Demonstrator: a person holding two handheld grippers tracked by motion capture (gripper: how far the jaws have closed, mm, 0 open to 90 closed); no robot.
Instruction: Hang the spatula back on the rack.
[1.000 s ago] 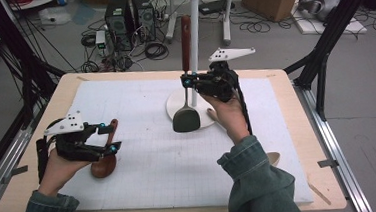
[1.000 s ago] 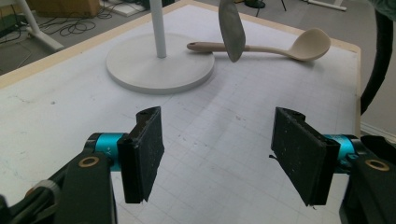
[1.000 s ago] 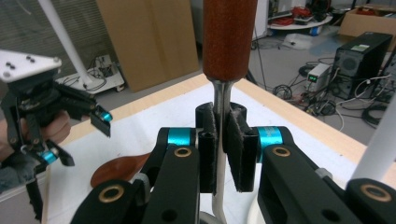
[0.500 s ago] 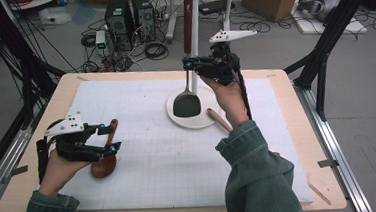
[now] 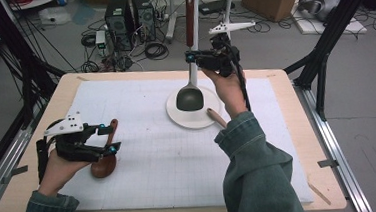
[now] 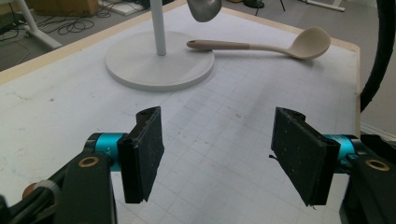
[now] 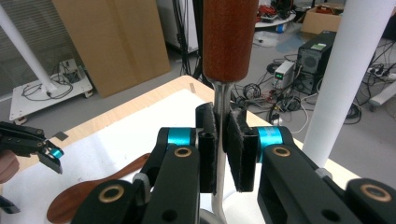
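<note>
My right gripper (image 5: 191, 58) (image 7: 223, 140) is shut on the thin metal shaft of a ladle (image 7: 218, 105) just below its red-brown wooden handle (image 5: 189, 18). The ladle hangs upright, its dark bowl (image 5: 189, 99) a little above the white round base (image 5: 177, 118) of a rack. A beige ladle (image 6: 280, 46) lies past that base, its handle tip resting on the rim. At the left, my left gripper (image 5: 109, 138) (image 6: 217, 154) stands open above a brown wooden spoon (image 5: 105, 164); the left gripper view has bare mat between its pads.
The rack's white pole (image 7: 345, 79) rises close beside the held ladle. A white gridded mat (image 5: 170, 162) covers most of the wooden table (image 5: 327, 196). Computer towers, cables and cardboard boxes sit on the floor beyond the far edge.
The right gripper has risen and drawn toward the far side with the ladle, lifting its bowl higher above the rack base. The left gripper has stayed where it was.
</note>
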